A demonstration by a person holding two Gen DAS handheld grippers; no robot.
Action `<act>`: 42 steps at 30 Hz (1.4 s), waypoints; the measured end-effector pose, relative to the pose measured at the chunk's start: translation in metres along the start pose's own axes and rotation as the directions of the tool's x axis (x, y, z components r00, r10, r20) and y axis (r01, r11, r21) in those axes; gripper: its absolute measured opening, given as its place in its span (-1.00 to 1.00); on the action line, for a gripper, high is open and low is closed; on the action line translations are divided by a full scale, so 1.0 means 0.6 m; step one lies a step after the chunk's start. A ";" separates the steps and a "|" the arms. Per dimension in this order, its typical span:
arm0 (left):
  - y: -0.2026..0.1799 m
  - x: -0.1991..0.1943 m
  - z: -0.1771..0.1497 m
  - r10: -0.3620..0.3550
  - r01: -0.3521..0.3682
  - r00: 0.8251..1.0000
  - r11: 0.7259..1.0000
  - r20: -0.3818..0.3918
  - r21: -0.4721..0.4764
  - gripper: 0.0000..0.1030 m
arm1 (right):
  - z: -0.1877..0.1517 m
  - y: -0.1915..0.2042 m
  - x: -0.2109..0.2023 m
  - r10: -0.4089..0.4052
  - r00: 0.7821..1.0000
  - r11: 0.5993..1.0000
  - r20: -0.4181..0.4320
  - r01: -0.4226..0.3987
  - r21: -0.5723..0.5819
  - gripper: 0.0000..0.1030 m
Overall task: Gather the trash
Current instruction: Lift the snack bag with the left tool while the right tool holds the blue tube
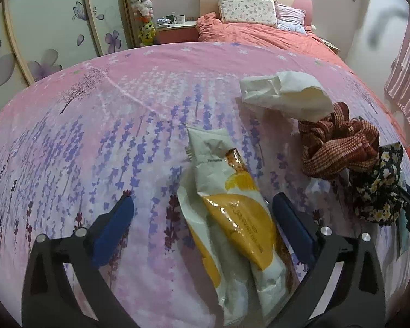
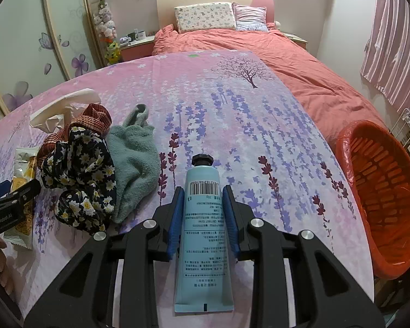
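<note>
A white and yellow snack wrapper (image 1: 232, 213) lies flat on the pink lavender-print sheet (image 1: 95, 142). My left gripper (image 1: 202, 199) stands open wide over it, a blue finger on each side, with the wrapper nearer the right finger. Beyond it rests a crumpled white tissue (image 1: 284, 98). My right gripper (image 2: 202, 190) is shut on a light blue tube (image 2: 203, 227) with a black cap that points away from me. The wrapper (image 2: 22, 175) and tissue (image 2: 65, 106) also show at the left of the right wrist view.
A red-striped cloth (image 1: 339, 147), a black floral cloth (image 2: 82, 175) and a green towel (image 2: 134, 164) lie bunched between the grippers. A red-lined orange basket (image 2: 382, 191) stands off the bed's right edge. Pillows and a salmon duvet (image 2: 300, 63) lie behind.
</note>
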State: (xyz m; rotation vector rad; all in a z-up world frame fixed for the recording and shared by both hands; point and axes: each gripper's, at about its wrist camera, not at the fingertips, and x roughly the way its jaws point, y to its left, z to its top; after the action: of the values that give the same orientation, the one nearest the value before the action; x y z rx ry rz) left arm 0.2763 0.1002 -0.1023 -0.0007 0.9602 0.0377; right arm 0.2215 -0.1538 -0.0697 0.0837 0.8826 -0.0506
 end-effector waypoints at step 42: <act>-0.022 -0.046 -0.028 -0.134 0.131 0.989 0.990 0.063 0.056 -0.55 | -0.012 -0.025 -0.026 0.094 0.995 0.993 0.041 -0.096 0.066 -0.47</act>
State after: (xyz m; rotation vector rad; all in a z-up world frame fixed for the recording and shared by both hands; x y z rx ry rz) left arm 0.2472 0.0859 -0.0892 -0.0159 0.8928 -0.1094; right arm 0.2052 -0.1680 -0.0631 0.1873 0.8384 0.0071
